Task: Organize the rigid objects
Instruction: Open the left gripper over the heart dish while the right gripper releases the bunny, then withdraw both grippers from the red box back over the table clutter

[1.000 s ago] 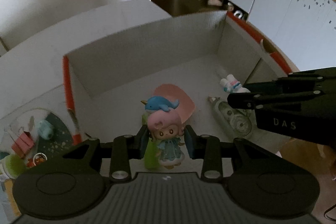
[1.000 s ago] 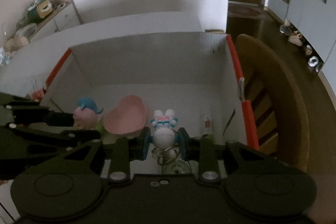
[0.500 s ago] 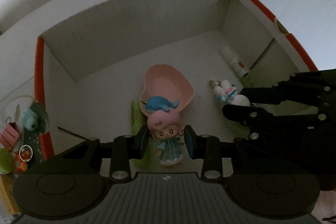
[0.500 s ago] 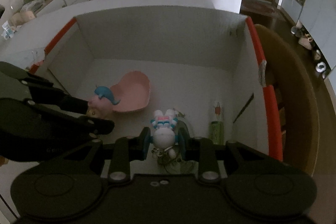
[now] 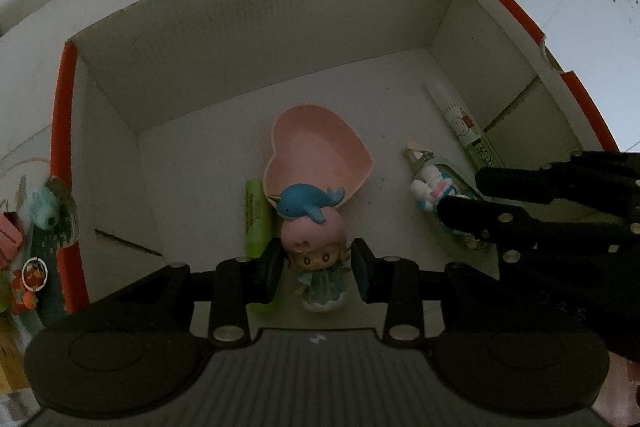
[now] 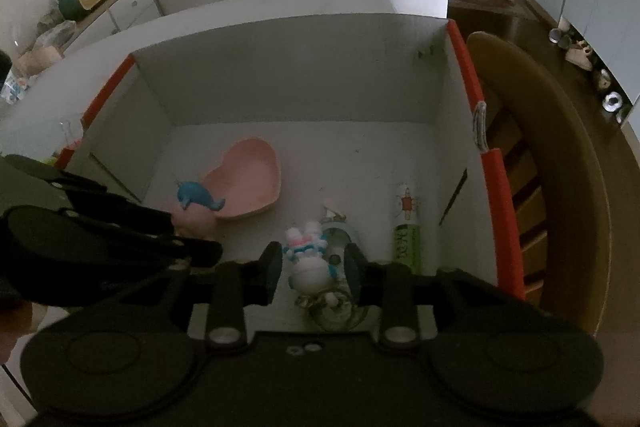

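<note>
Inside the box [image 5: 248, 39], the left tool [image 5: 316, 263] grips a pink-haired doll [image 5: 316, 255]. The right tool [image 6: 312, 267] has just been opening; the bunny toy [image 6: 306, 259] lies loose between its pads.

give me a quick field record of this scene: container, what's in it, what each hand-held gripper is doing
container: white cardboard box with orange-red rim
contents: pink heart dish, green tube, white-and-green tube
left hand-held gripper: shut on pink-haired doll with blue whale on its head
right hand-held gripper: jaws just opened, pads clear of white bunny keychain, which lies between them on the box floor
</note>
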Demonstrator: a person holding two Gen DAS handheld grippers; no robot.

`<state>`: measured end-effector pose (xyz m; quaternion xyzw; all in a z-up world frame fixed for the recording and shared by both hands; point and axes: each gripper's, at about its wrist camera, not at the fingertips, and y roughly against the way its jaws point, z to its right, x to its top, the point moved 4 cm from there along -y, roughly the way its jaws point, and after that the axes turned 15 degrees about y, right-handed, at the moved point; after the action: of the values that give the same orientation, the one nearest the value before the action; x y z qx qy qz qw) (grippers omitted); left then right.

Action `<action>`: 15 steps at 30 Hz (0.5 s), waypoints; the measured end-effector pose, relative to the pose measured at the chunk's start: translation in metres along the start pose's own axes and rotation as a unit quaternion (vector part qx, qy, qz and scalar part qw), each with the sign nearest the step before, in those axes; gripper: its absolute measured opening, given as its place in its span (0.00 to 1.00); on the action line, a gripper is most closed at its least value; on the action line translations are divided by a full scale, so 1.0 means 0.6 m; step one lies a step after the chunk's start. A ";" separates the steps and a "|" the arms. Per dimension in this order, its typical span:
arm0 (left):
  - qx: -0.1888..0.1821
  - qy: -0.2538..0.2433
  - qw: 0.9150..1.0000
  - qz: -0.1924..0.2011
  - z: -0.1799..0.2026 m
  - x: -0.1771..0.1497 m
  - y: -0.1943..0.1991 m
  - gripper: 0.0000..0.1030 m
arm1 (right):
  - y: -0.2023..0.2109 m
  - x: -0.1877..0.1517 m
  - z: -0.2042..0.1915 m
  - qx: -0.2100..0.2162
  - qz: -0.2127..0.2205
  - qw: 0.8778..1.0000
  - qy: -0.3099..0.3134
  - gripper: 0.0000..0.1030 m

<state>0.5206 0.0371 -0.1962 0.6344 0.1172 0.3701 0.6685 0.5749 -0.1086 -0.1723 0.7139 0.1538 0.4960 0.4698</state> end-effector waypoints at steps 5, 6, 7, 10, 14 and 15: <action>-0.005 0.004 1.000 0.015 0.002 0.000 0.010 0.40 | 0.016 0.000 -0.001 0.004 0.009 1.000 -0.006 0.43; -0.008 0.006 1.000 0.018 0.002 -0.001 0.013 0.44 | 0.021 0.000 0.001 0.005 0.012 1.000 -0.008 0.43; -0.010 0.007 1.000 0.021 0.001 -0.001 0.017 0.45 | 0.027 0.000 0.001 0.007 0.015 1.000 -0.010 0.43; -0.016 0.015 0.999 0.030 -0.005 -0.001 0.031 0.51 | 0.040 0.002 0.000 0.009 0.023 1.000 -0.015 0.44; -0.025 0.020 0.999 0.042 -0.008 -0.004 0.049 0.51 | 0.060 0.002 -0.004 0.014 0.034 0.999 -0.015 0.47; -0.026 0.019 0.998 0.048 -0.009 -0.005 0.055 0.51 | 0.066 0.001 -0.005 0.016 0.037 0.999 -0.016 0.48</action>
<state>0.5037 0.0363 -0.1673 0.6146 0.0895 0.4161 0.6642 0.5631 -0.1270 -0.1391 0.7343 0.1274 0.4991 0.4422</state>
